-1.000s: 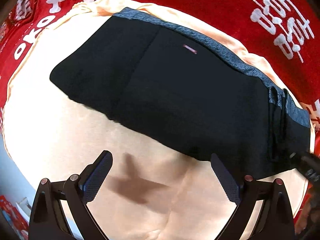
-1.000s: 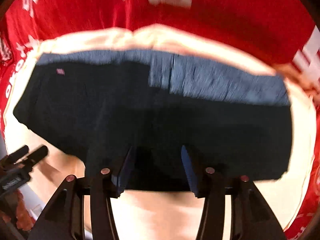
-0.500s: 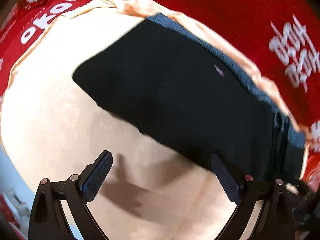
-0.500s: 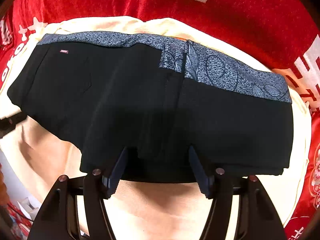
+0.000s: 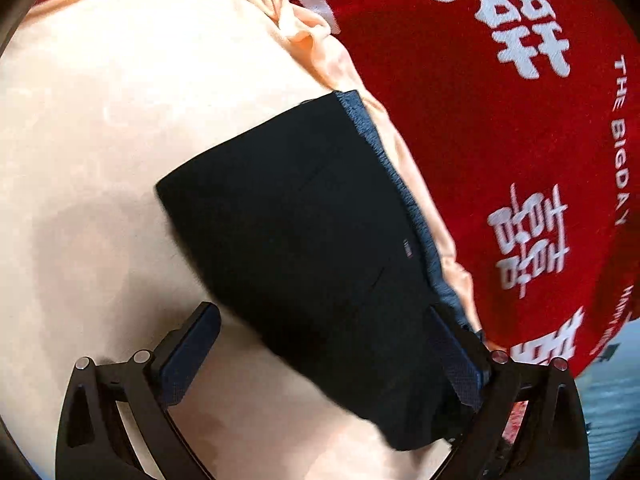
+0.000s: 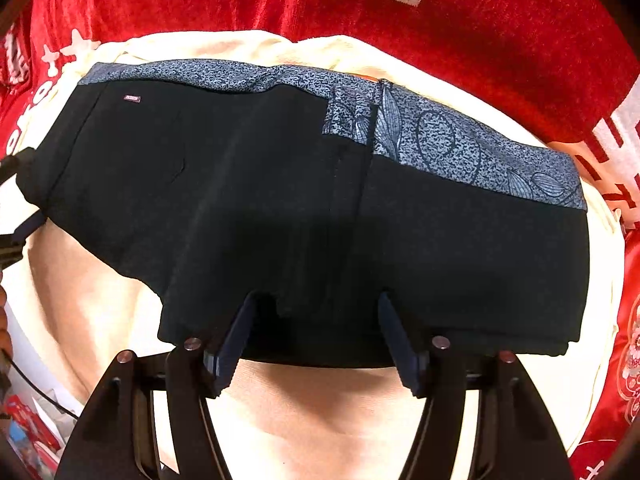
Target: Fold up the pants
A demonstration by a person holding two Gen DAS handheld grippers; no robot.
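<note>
Folded black pants (image 6: 304,208) lie on a peach cloth (image 6: 320,412) over a red printed cover (image 6: 400,20), patterned waistband (image 6: 460,148) at the far edge.

The fold looks nearly done; a last fold or smoothing likely calls for a fresh grasp on an edge. The right gripper (image 6: 316,332) points down over the near hem, its fingers having just spread, clasping nothing. The left gripper (image 5: 332,356) tilts down at the pants' end, fingers parted, cloth between them ungripped.
</note>
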